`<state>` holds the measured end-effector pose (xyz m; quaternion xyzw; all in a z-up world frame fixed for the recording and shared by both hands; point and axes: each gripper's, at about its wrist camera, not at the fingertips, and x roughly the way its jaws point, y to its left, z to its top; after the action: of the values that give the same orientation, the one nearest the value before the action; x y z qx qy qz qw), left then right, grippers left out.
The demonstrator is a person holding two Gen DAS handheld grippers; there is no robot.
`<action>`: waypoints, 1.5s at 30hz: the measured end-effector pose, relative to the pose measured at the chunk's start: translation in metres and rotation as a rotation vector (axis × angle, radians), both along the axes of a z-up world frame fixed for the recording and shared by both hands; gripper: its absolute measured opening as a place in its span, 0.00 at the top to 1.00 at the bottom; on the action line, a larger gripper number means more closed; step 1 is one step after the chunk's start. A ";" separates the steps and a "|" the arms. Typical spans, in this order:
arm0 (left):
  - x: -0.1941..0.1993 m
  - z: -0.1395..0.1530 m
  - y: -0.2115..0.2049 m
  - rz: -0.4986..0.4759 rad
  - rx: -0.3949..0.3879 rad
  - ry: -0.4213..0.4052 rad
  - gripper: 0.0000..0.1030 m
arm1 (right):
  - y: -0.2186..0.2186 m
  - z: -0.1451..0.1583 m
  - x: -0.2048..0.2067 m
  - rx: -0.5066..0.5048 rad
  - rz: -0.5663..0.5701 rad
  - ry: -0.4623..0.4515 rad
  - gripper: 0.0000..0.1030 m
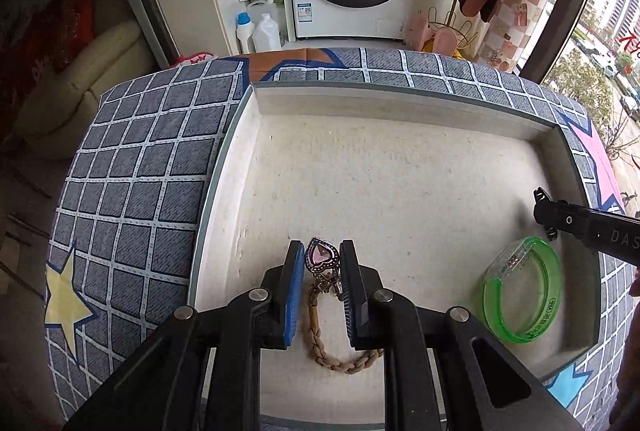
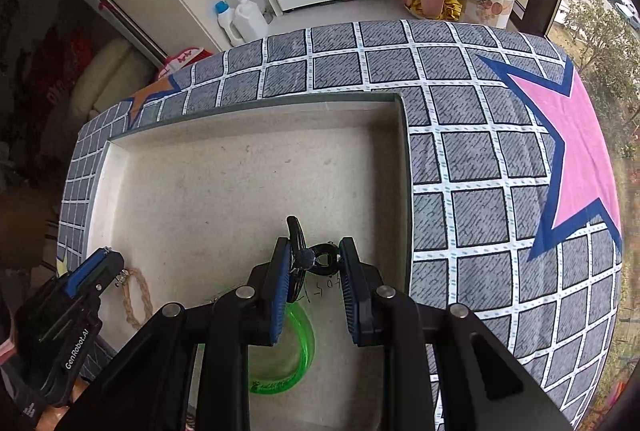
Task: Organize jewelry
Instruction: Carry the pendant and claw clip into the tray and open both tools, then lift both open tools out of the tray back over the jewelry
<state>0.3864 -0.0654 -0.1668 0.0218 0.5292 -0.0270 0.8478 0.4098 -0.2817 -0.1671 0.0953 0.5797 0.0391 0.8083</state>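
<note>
Already well along, by the look of it. The tray [image 1: 400, 103] sits on the checked cloth [image 1: 132, 167] and holds two pieces — a green bangle [image 1: 520, 295] at lower right of the left wrist view, flat on the tray floor, and a braided cord [image 1: 340, 359] at bottom centre.

Left gripper [image 1: 322, 259]: jaws narrow, pads pressed on a heart pendant [image 1: 321, 256] with a pink stone. The cord hangs from the pendant and its loop lies on the tray floor, so this piece is half down, not yet let go.

Right gripper [image 2: 316, 259]: jaws narrow, closed on a dark ring piece [image 2: 320, 261] — two black loops joined, exact kind too small to tell. It hangs above the tray, low centre of the right wrist view, with the bangle just below the pads. Whether it touches the floor I cannot tell.

Judgement: one piece placed, two in hand over the tray. Left to do — release the pendant and set the ring piece down. No other jewelry shows on the cloth; what lies outside both views is unknown.
</note>
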 end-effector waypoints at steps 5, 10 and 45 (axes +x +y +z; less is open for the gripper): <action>0.003 -0.007 -0.001 -0.002 0.011 0.024 0.70 | 0.002 0.001 -0.002 -0.023 0.011 -0.013 0.73; 0.005 -0.010 -0.004 -0.009 0.021 0.044 0.70 | 0.006 0.001 -0.002 -0.012 0.032 -0.008 0.46; -0.113 0.047 0.048 -0.018 0.040 -0.036 0.00 | 0.007 0.058 -0.106 0.185 -0.034 -0.045 0.14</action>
<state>0.2735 -0.0174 -0.1195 0.0441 0.5140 -0.0235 0.8563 0.3039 -0.2748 -0.1088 0.1784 0.5537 0.0806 0.8094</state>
